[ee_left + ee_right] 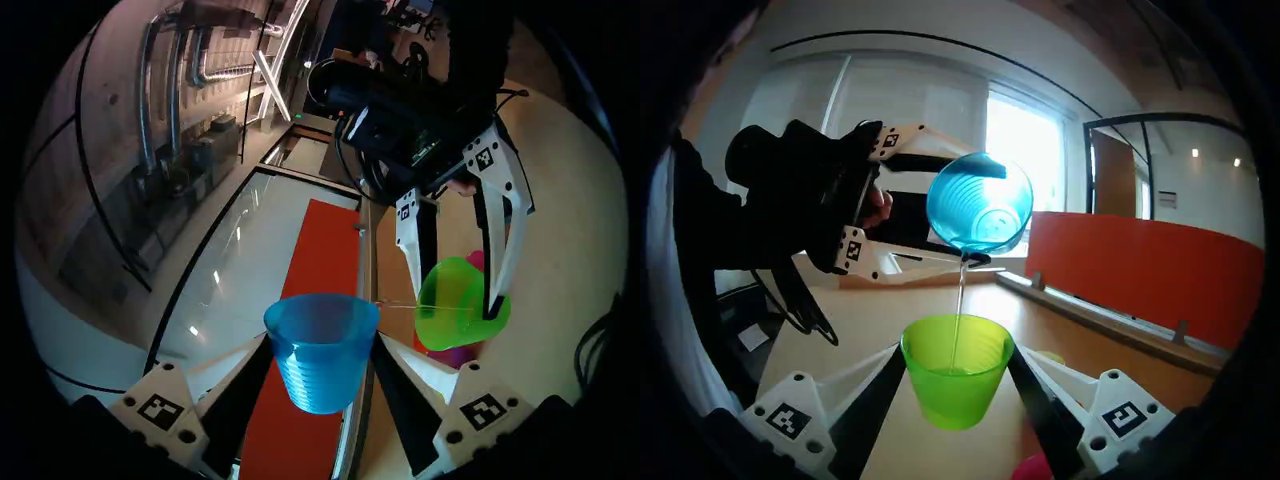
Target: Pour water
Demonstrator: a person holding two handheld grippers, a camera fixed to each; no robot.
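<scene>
In the left gripper view, the left tongs (pixel 324 346) are clenched on a blue cup (pixel 322 368), one finger pressing each side of it. At about 2 o'clock from it, the right tongs (pixel 458 300) grasp a green cup (pixel 448 312), likewise pinched between both fingers. In the right gripper view, the blue cup hangs at 12 o'clock above the green one, tipped over so its mouth faces the camera. A thin stream of water (pixel 960 292) falls from its lower lip straight into the green cup, where a little water already lies. A hand (pixel 878 205) grips the left tool's handle. Both cups are held in the air above the wooden worktop (pixel 880 316). A red partition (pixel 1152 264) runs along the worktop's edge at 3 o'clock.
</scene>
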